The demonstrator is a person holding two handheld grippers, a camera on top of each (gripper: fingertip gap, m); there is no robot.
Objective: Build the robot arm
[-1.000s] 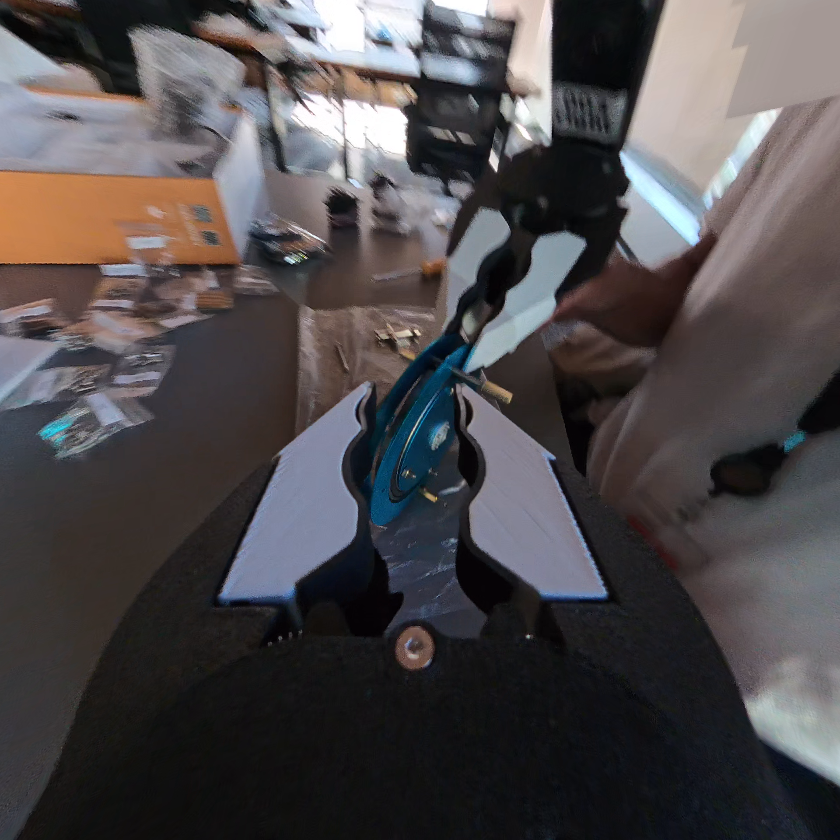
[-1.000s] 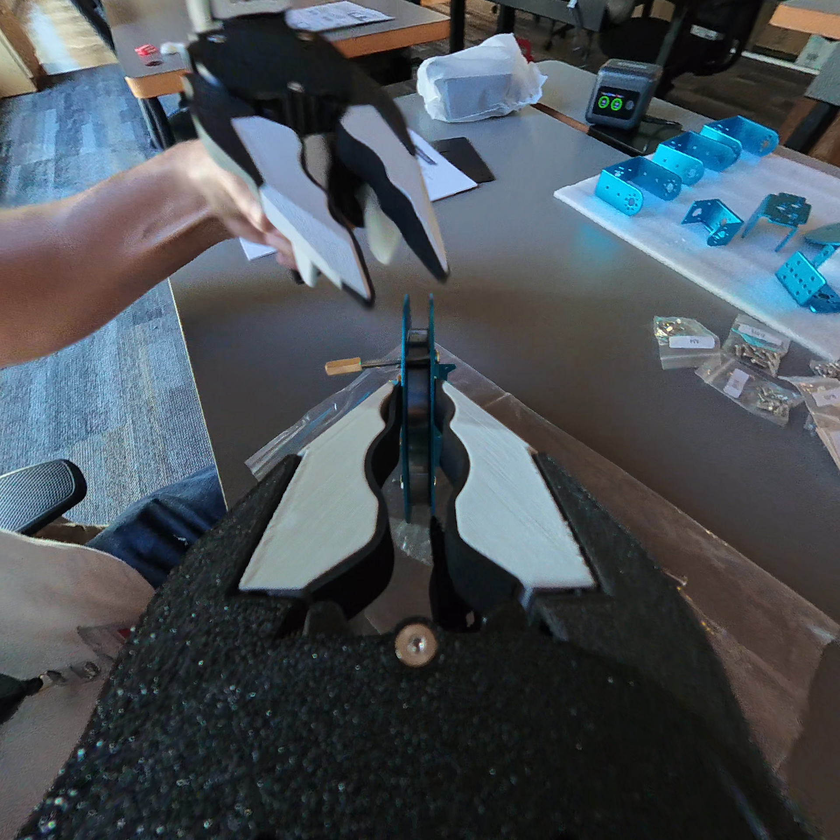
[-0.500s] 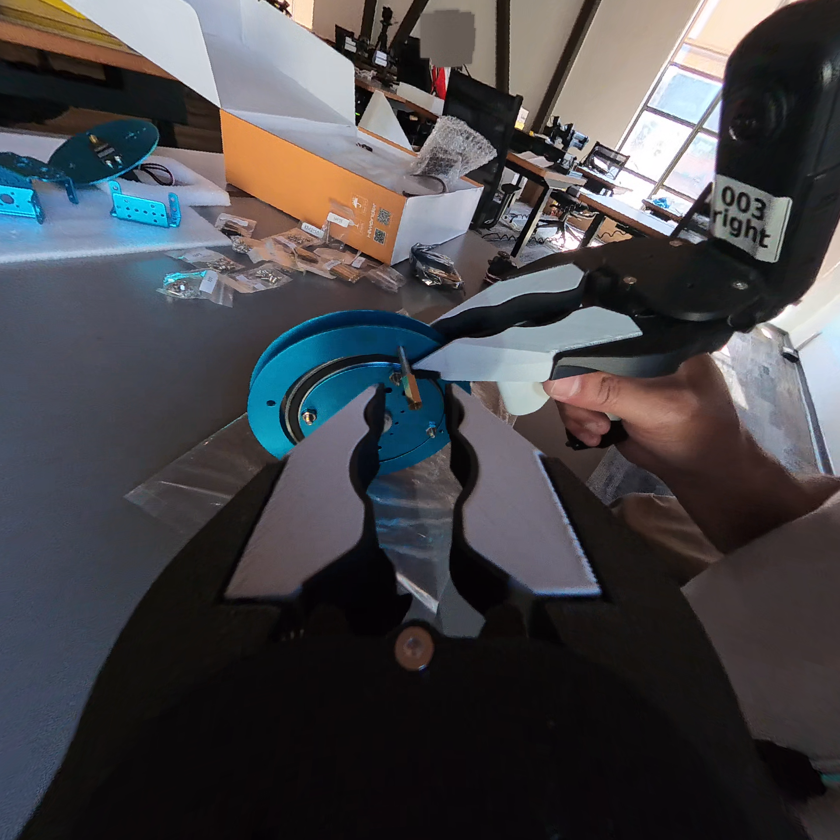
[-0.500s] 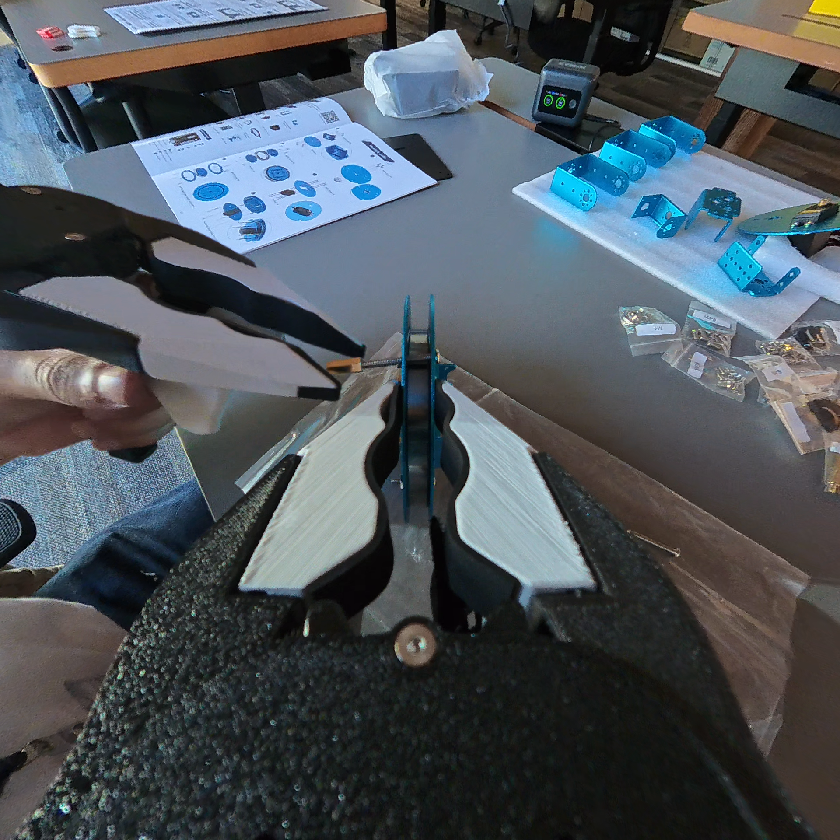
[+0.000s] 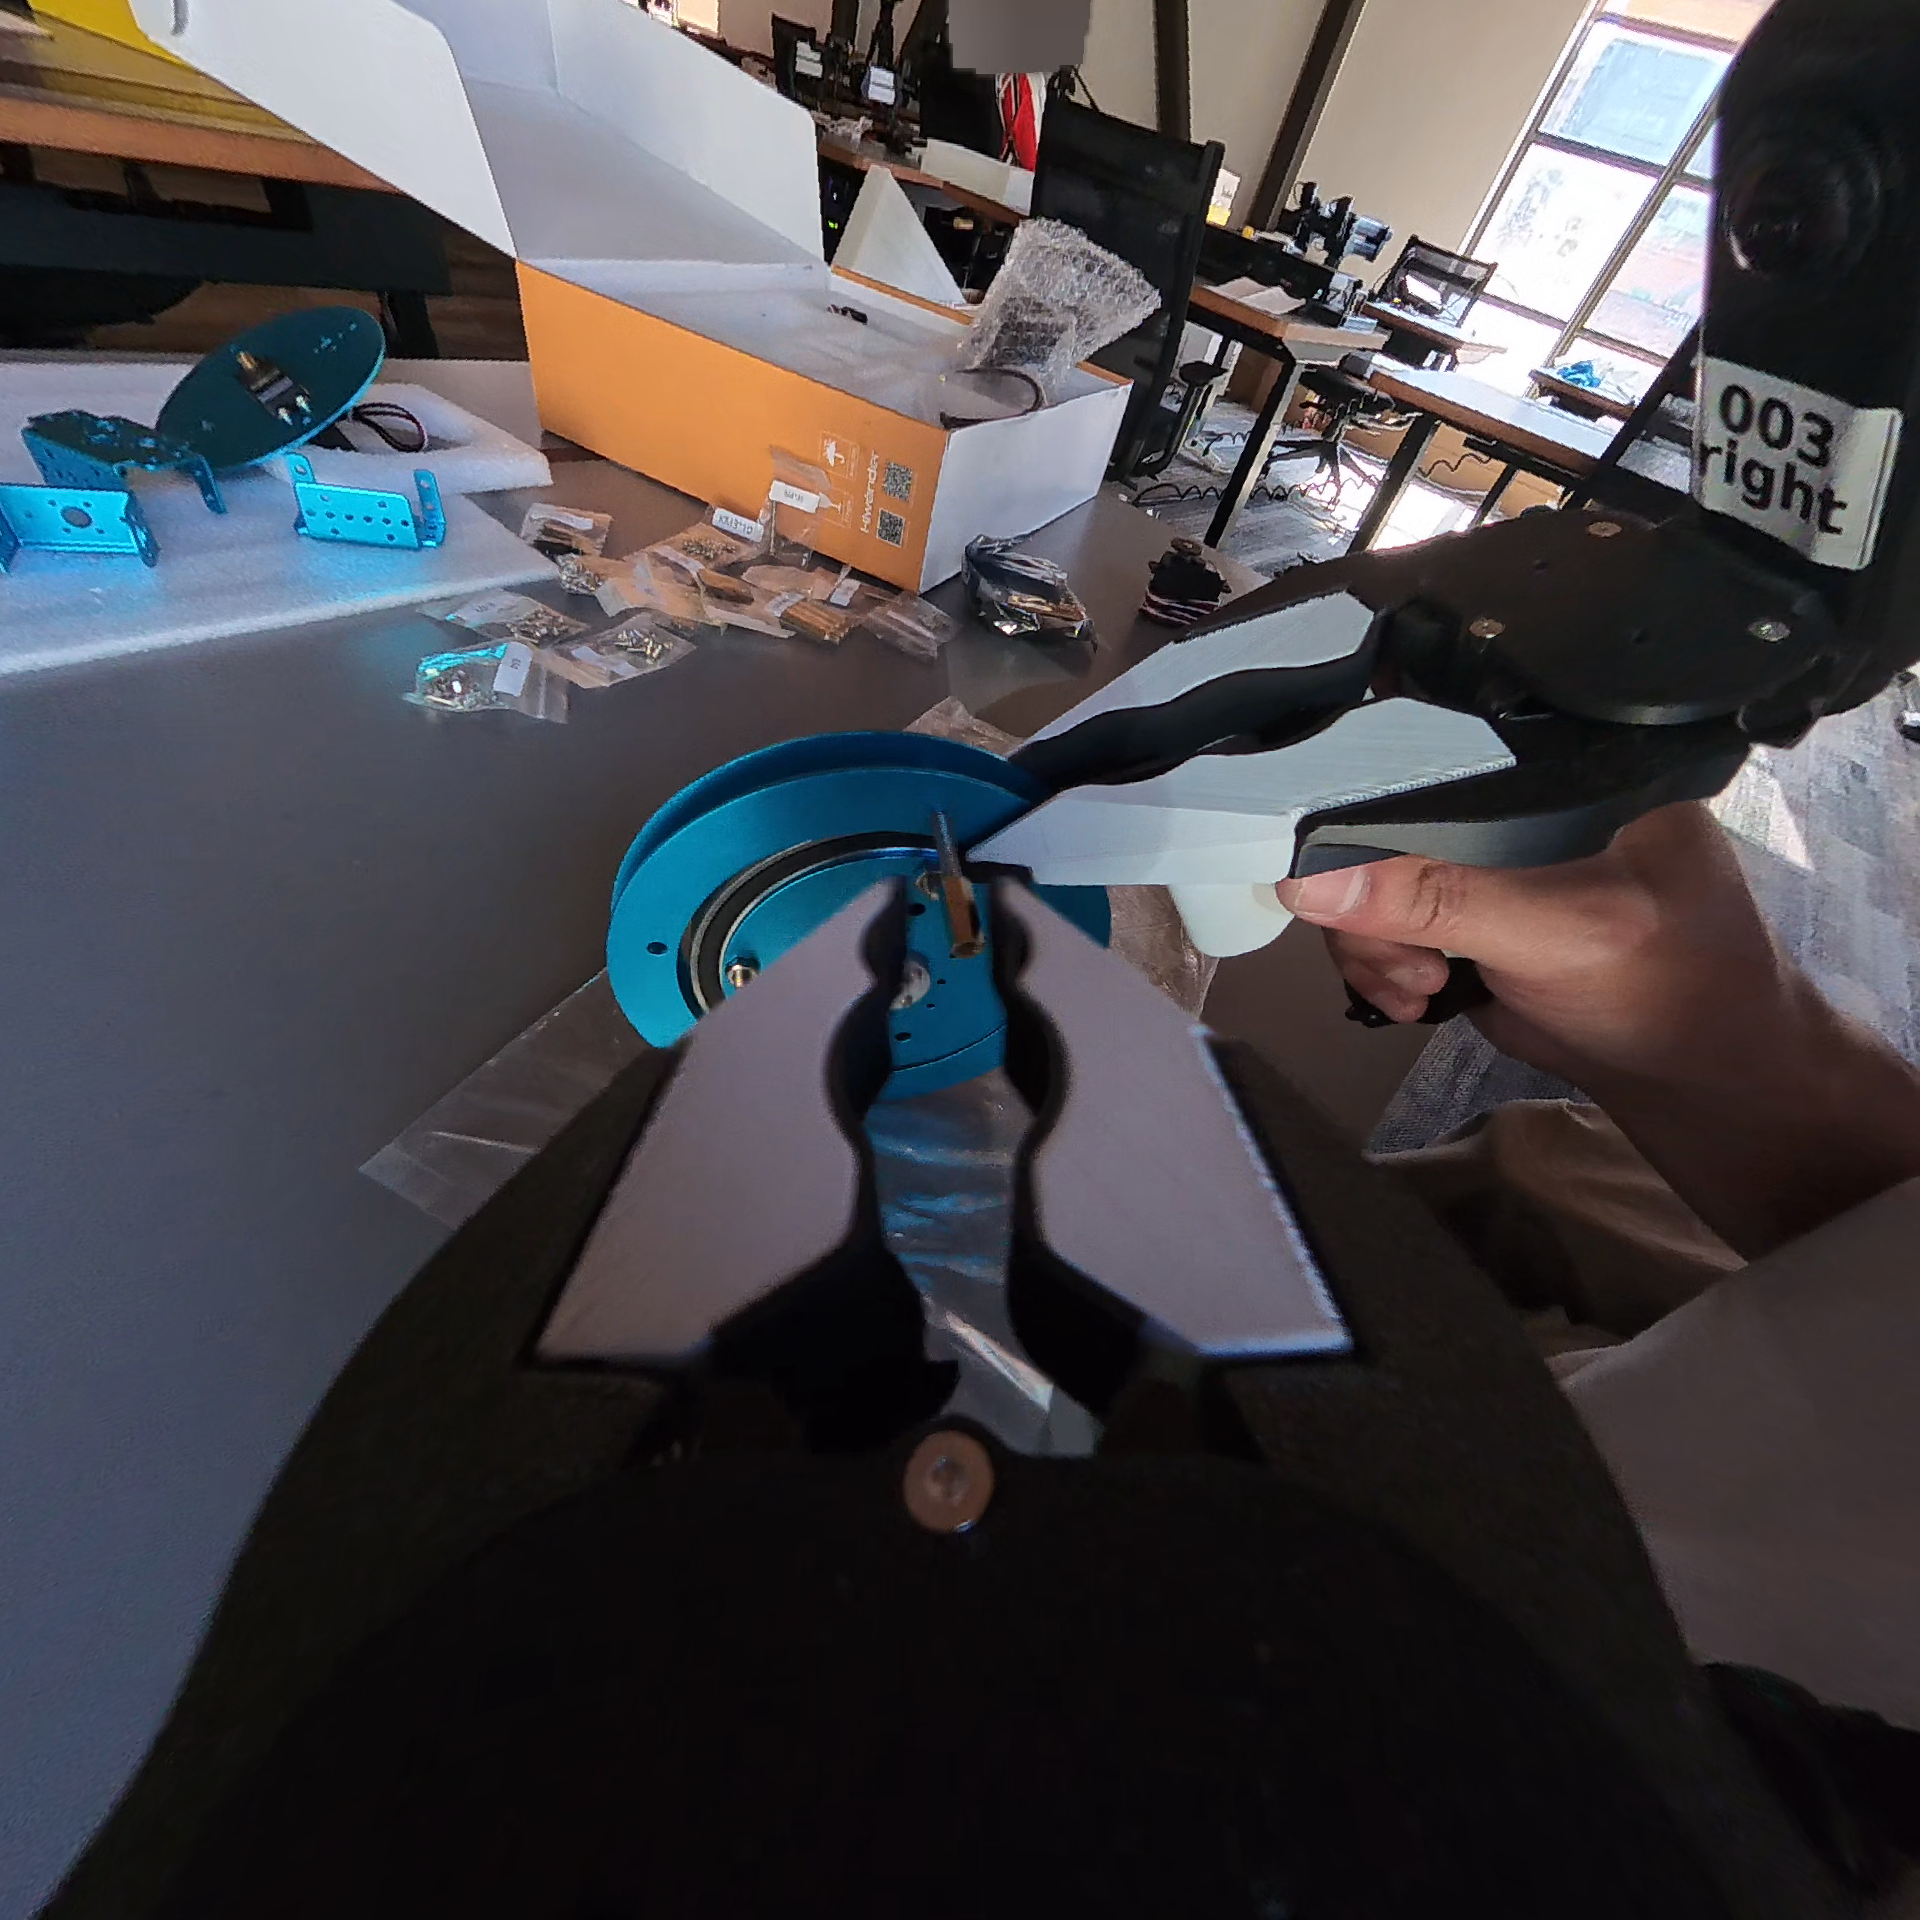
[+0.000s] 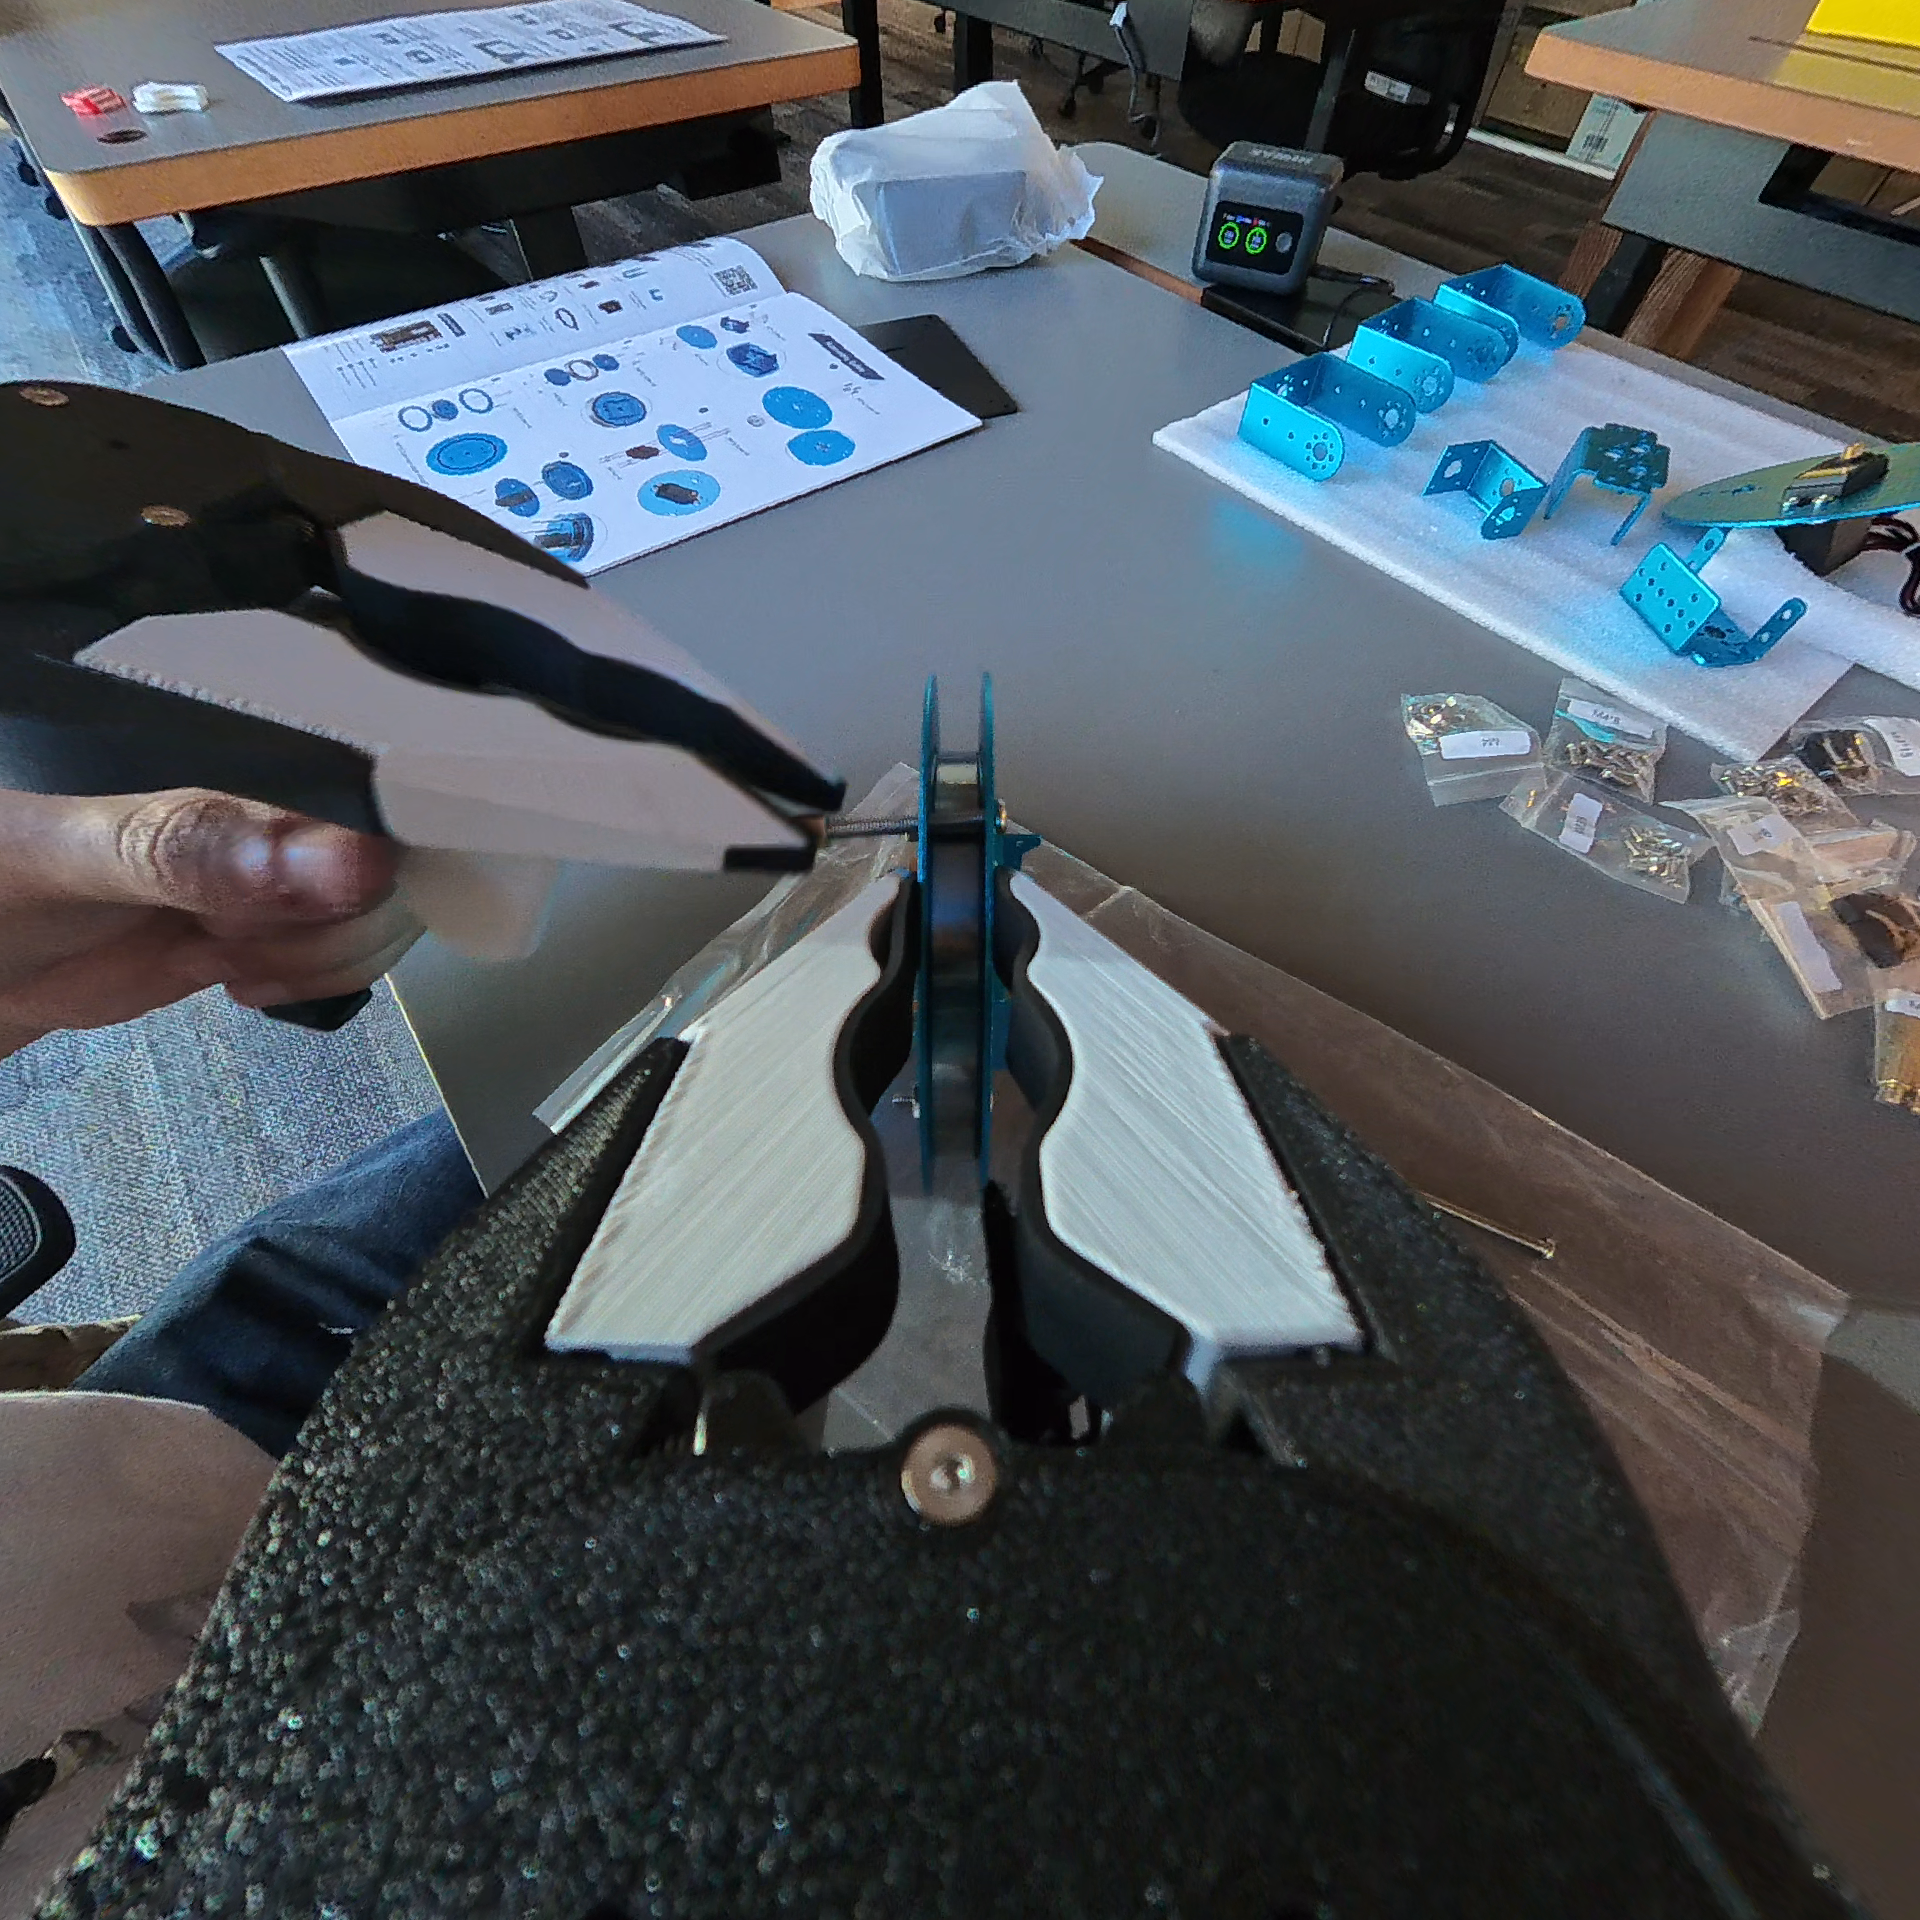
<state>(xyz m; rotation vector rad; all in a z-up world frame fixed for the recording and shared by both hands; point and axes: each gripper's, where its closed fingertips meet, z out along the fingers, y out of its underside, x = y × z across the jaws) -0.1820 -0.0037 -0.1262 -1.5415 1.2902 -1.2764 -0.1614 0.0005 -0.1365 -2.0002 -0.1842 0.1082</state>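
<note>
Right gripper [image 6: 951, 883] clamped on blue turntable bearing [image 5: 831, 894] rim, held upright. Left gripper [image 6: 805, 831] pinched on brass standoff [image 5: 956, 899] tip. Bearing judged rigid, slick; rim grip advised.

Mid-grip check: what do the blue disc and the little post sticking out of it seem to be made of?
Blue disc: probably anodised aluminium, going by its even satin blue sheen, thin rigid plates and drilled holes. Post: looks like brass, with a golden metallic body on a dark threaded rod.

Grey table [image 6: 1195, 644]; wood-edged desks [image 6: 416, 156]; sunlit windows [image 5: 1621, 135]; grey carpet [image 6: 208, 1091].
</note>
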